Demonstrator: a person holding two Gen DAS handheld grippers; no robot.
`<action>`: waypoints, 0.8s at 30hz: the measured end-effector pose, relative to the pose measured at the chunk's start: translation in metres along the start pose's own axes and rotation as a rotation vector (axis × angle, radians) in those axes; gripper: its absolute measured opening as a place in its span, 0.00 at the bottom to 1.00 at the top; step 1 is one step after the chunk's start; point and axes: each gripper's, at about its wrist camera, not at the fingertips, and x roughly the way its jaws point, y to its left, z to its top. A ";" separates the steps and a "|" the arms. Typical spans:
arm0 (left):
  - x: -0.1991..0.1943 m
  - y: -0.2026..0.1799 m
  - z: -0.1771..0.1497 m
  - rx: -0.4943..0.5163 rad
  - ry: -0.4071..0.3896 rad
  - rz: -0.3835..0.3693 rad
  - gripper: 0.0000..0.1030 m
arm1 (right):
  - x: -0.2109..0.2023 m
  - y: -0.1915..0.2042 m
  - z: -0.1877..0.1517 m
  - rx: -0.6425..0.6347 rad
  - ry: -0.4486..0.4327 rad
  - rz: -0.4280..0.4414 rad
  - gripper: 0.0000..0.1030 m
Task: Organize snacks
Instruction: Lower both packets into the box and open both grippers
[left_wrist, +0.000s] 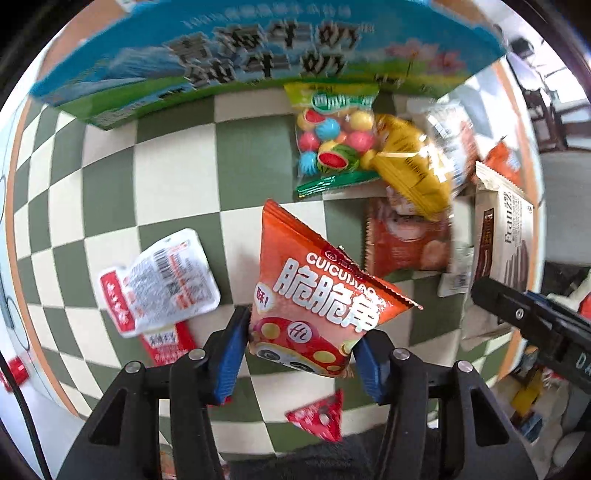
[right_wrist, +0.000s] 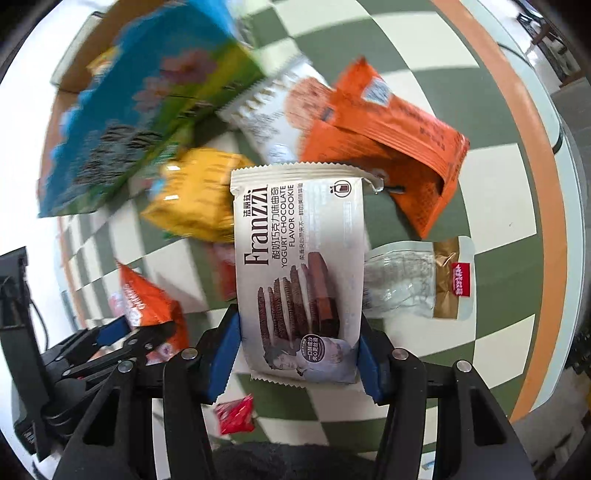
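Note:
My left gripper (left_wrist: 300, 354) is shut on an orange triangular snack bag (left_wrist: 314, 291) with white lettering; its blue pads press the bag's lower corners and hold it above the green-and-white checked tablecloth (left_wrist: 177, 177). My right gripper (right_wrist: 299, 356) is shut on a white Franzzi chocolate cookie packet (right_wrist: 299, 258), gripped at its bottom end and standing up between the fingers. The right wrist view also catches the left gripper (right_wrist: 122, 332) at lower left with the orange bag (right_wrist: 151, 299). At the right edge of the left wrist view is the cookie packet (left_wrist: 504, 236).
A blue-and-green milk carton box (left_wrist: 258, 48) stands at the far side. On the cloth lie a candy-ball bag (left_wrist: 332, 144), a yellow bag (left_wrist: 413, 170), a large orange packet (right_wrist: 391, 147), a clear packet (right_wrist: 417, 280), a white sachet (left_wrist: 159, 284) and a small red triangle packet (left_wrist: 321, 417). The table's orange rim (right_wrist: 517, 184) curves on the right.

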 end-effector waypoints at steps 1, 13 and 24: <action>-0.009 0.001 0.000 -0.010 -0.006 -0.014 0.49 | -0.007 0.003 -0.002 -0.011 -0.005 0.013 0.57; -0.152 0.036 0.059 -0.116 -0.178 -0.125 0.49 | -0.124 0.089 0.014 -0.135 -0.111 0.245 0.57; -0.127 0.094 0.177 -0.275 -0.097 -0.177 0.50 | -0.120 0.178 0.096 -0.177 -0.147 0.224 0.57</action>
